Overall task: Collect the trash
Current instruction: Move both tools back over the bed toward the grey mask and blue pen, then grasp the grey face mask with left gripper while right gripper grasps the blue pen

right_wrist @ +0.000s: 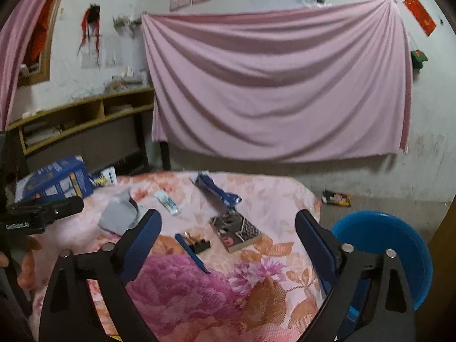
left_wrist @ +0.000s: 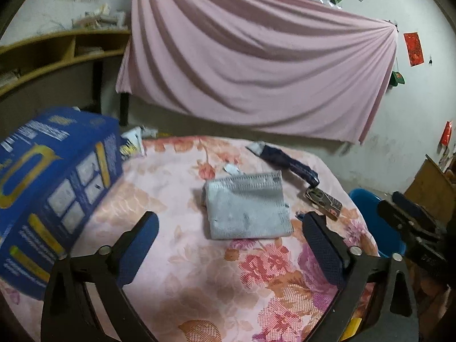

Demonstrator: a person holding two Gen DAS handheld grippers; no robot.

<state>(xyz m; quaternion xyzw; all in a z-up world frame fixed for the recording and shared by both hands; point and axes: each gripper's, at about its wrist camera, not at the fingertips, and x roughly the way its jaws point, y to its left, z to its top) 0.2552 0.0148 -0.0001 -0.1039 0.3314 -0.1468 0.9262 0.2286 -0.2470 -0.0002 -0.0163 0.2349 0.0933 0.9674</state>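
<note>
One blue box [right_wrist: 55,181], one basin [right_wrist: 382,245]

Both wrist views look forward, low over the floral table [left_wrist: 199,270], toward the pink curtain [right_wrist: 270,85].

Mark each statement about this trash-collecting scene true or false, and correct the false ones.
1. Both hand-held grippers are open and empty. True: the left hand-held gripper and the right hand-held gripper each show spread fingers with nothing between them.
2. The blue basin sits on the table. False: the blue basin stands beside the table, below its right edge.
3. A folded grey cloth lies on the floral tablecloth. True: the grey cloth rests flat on the floral tablecloth.
4. The large blue box is at the table's right side. False: the blue box is at the left.
5. A green sheet hangs on the wall. False: the hanging sheet is pink.
</note>
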